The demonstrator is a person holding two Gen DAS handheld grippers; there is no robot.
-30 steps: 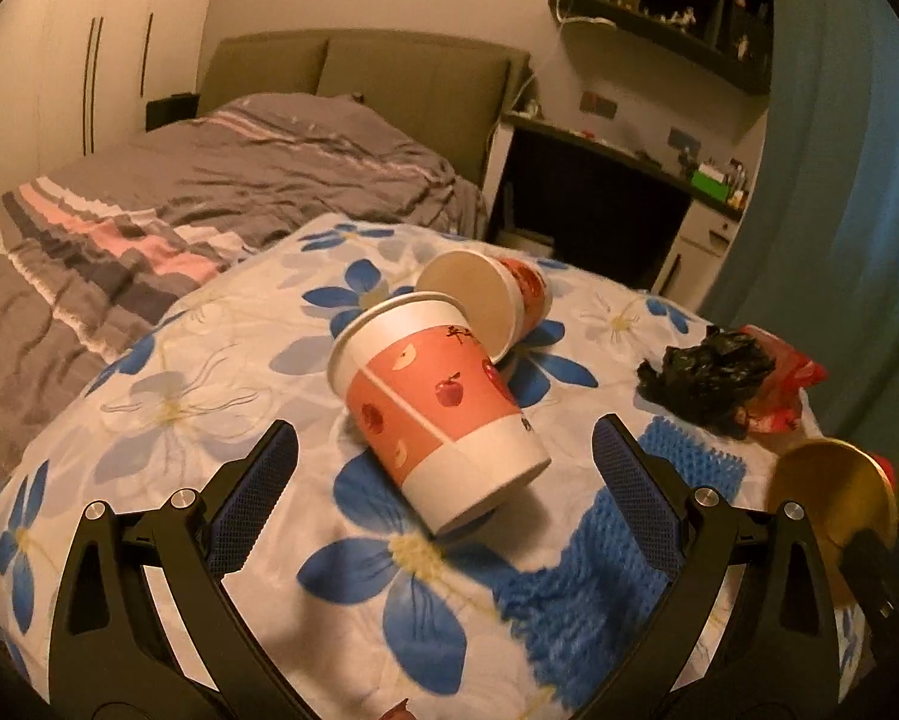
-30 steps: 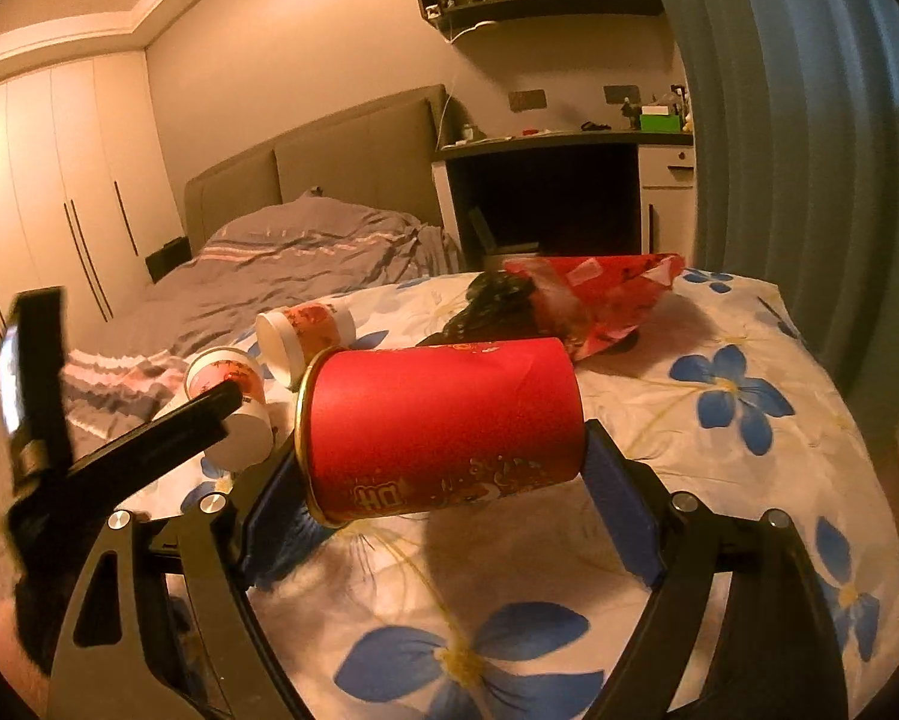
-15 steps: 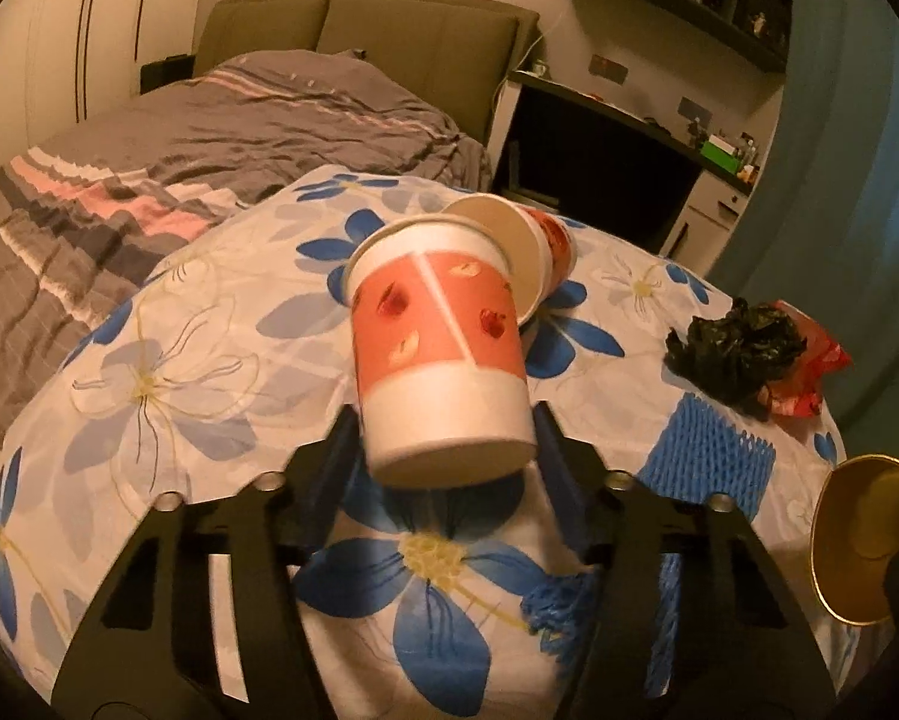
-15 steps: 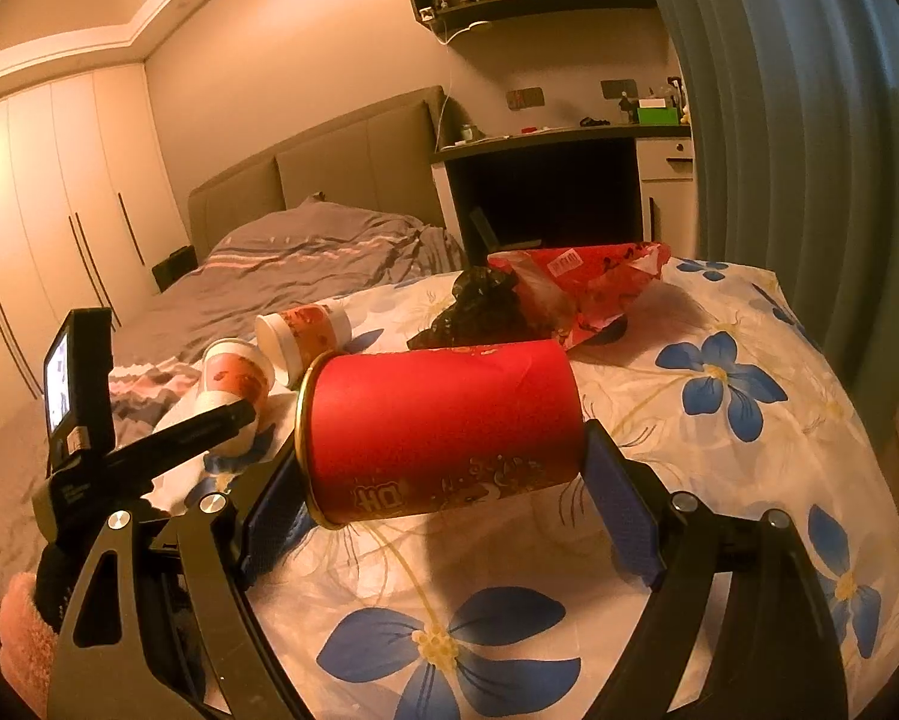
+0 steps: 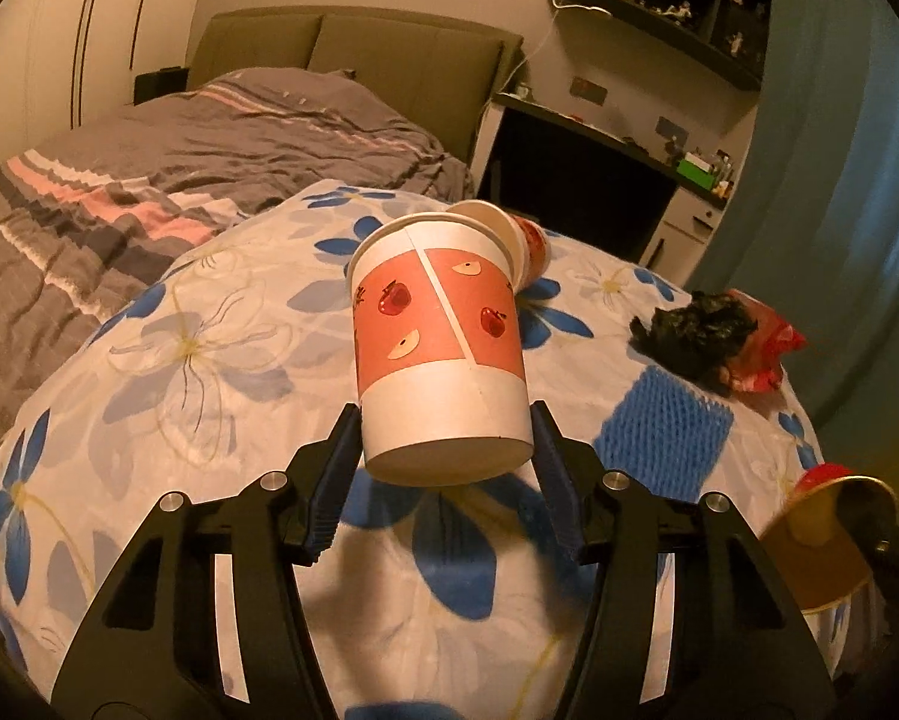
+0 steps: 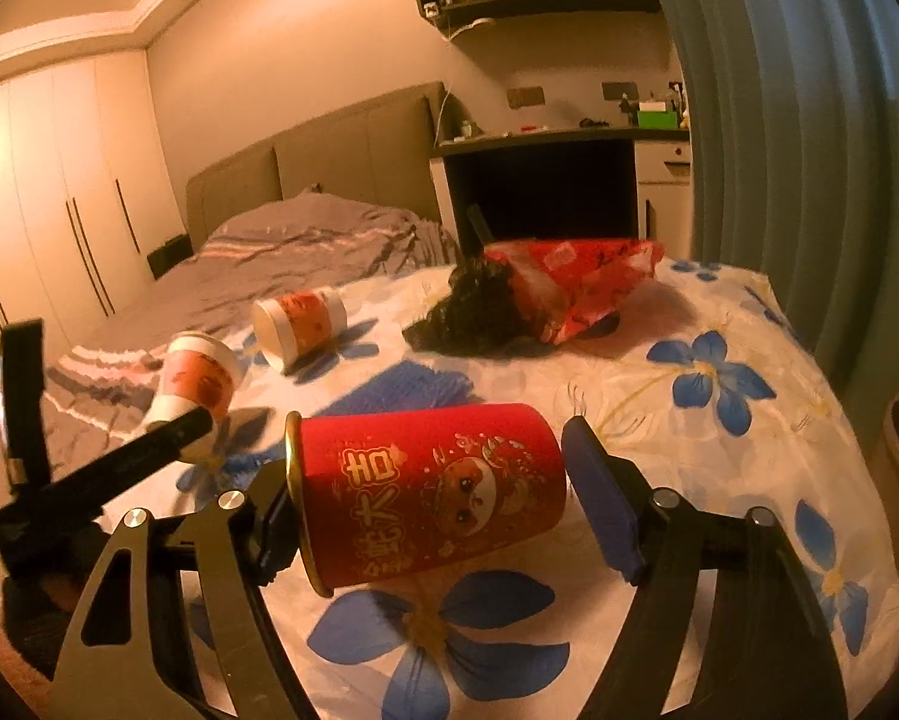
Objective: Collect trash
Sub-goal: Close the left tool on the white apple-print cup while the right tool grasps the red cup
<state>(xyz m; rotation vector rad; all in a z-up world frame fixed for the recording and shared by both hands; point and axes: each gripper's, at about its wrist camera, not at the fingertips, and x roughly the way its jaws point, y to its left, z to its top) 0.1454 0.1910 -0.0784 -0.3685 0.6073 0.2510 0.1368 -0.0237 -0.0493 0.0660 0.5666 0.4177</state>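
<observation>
Aloft, left gripper (image 5: 446,462) around cup (image 5: 440,348)

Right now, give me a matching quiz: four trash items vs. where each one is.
1 apple-print cup
2 red cup
3 black bag
4 blue foam net

a between the right gripper jaws
b flat on the floral cloth
c between the left gripper jaws
d crumpled against the red wrapper

Pairs: 1-c, 2-a, 3-d, 4-b
</observation>
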